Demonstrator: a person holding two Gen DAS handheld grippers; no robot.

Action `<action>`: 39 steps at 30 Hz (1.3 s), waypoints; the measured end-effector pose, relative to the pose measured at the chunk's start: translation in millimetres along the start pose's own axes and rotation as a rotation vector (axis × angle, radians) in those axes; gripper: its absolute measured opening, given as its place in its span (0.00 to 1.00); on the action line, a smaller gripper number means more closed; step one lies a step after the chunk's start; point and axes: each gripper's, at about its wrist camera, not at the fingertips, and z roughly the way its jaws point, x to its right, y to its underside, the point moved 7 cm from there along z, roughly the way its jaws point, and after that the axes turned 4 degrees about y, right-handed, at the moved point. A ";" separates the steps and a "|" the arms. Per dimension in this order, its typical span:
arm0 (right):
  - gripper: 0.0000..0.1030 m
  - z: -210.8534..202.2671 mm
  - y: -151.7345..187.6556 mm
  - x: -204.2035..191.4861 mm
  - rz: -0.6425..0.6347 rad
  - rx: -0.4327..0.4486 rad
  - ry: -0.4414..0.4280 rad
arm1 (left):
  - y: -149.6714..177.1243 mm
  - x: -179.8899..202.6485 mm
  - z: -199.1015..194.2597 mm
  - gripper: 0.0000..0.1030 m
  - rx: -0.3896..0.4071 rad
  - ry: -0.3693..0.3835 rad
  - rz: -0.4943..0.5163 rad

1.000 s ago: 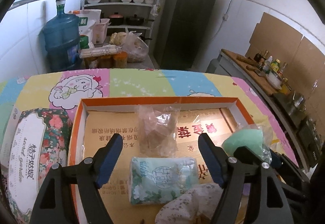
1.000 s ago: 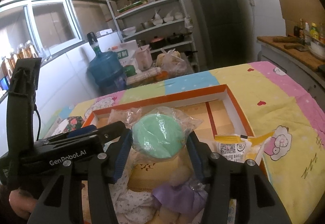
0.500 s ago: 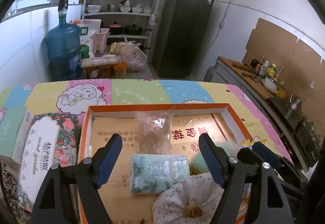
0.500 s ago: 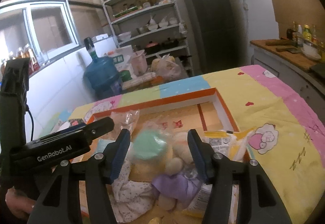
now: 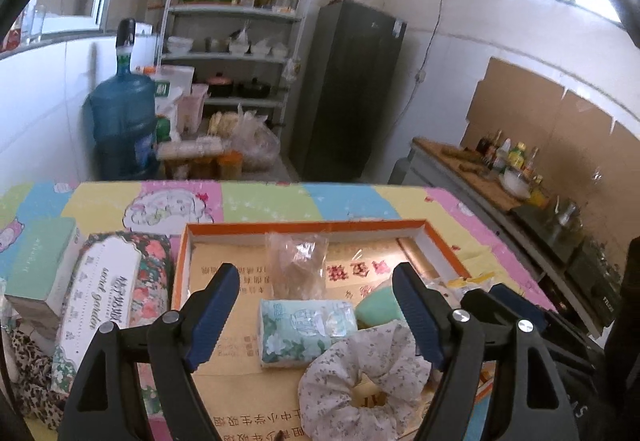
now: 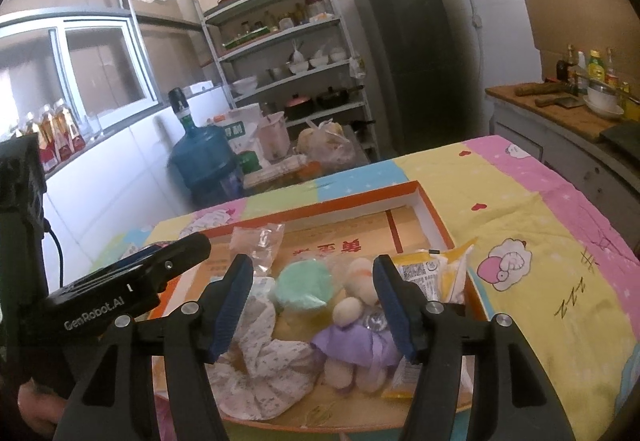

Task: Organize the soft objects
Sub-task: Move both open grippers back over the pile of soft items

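An orange-rimmed cardboard tray lies on the patterned table. In it are a clear plastic bag, a green tissue pack, a green round sponge in wrap, a floral scrunchie, a plush doll in a purple dress and a yellow packet. My left gripper is open and empty above the tissue pack. My right gripper is open and empty above the sponge and doll.
A floral tissue box and a green box lie left of the tray, with a leopard-print cloth at the near left. A water jug, shelves and a fridge stand behind the table.
My right gripper opened and let go of the green sponge, which now lies in the tray. Both grippers have drawn back and up from the tray.
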 end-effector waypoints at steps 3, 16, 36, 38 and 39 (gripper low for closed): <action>0.63 -3.7 2.3 -3.3 0.004 0.002 -0.001 | -0.6 -1.3 -17.2 0.83 0.081 -0.009 0.039; 0.63 -21.5 15.3 -36.4 -0.026 0.029 0.032 | 13.4 -13.2 -78.1 0.88 0.140 -0.095 0.117; 0.63 -36.9 56.6 -110.8 -0.084 0.006 -0.008 | 39.5 -101.7 -166.7 0.83 0.203 -0.263 -0.001; 0.63 -37.0 61.5 -123.2 -0.099 0.000 -0.018 | 42.3 -109.0 -173.0 0.83 0.205 -0.272 -0.015; 0.63 -36.9 64.1 -130.2 -0.107 -0.005 -0.025 | 44.3 -115.6 -178.2 0.83 0.206 -0.284 -0.023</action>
